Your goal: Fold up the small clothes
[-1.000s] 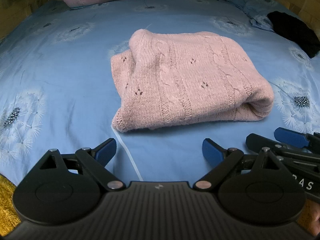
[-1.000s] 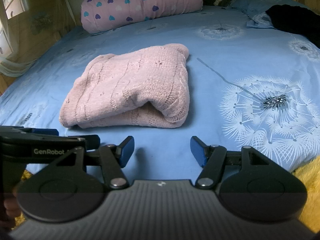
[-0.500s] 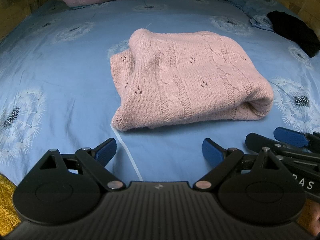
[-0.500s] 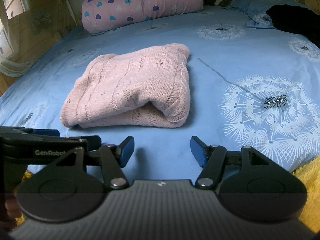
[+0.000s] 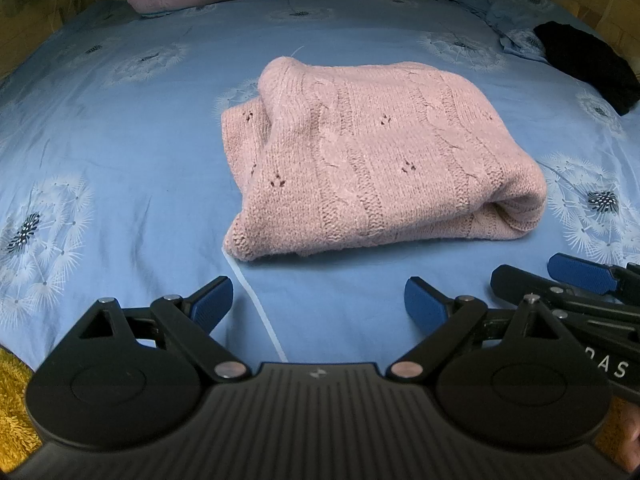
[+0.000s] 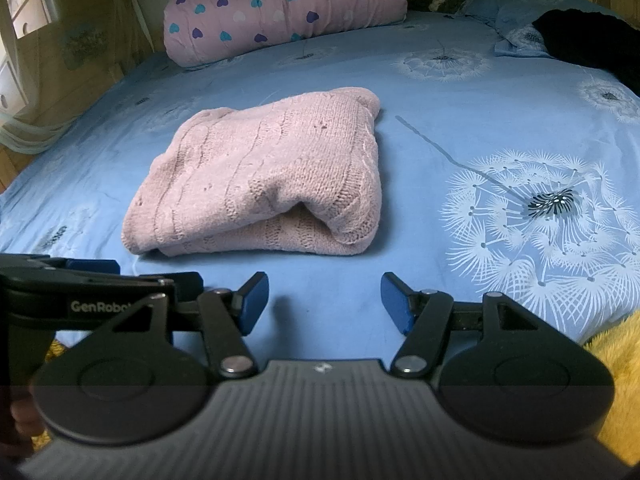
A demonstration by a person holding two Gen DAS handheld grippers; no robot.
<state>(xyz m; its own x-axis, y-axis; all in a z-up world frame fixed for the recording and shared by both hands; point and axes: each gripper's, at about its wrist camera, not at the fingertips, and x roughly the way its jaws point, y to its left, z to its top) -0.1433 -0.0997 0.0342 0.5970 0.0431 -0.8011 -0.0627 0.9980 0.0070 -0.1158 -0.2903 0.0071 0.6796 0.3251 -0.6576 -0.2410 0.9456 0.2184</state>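
Observation:
A pink knitted sweater (image 5: 372, 160) lies folded into a thick bundle in the middle of the blue bed sheet (image 5: 120, 160). In the right wrist view the sweater (image 6: 264, 184) shows its folded edge toward me. My left gripper (image 5: 318, 302) hovers open just short of the sweater's near edge, nothing between its blue pads. My right gripper (image 6: 324, 300) is open too, apart from the sweater and holding nothing. Each gripper shows at the other view's side: the right gripper (image 5: 560, 280) and the left gripper (image 6: 92, 280).
A pink pillow with heart prints (image 6: 288, 4) lies at the head of the bed. A black garment (image 5: 588, 66) rests at the far right on a blue pillow (image 6: 520, 12). A yellow fuzzy blanket (image 6: 616, 360) borders the near edge. A wooden wall (image 6: 72, 60) stands at left.

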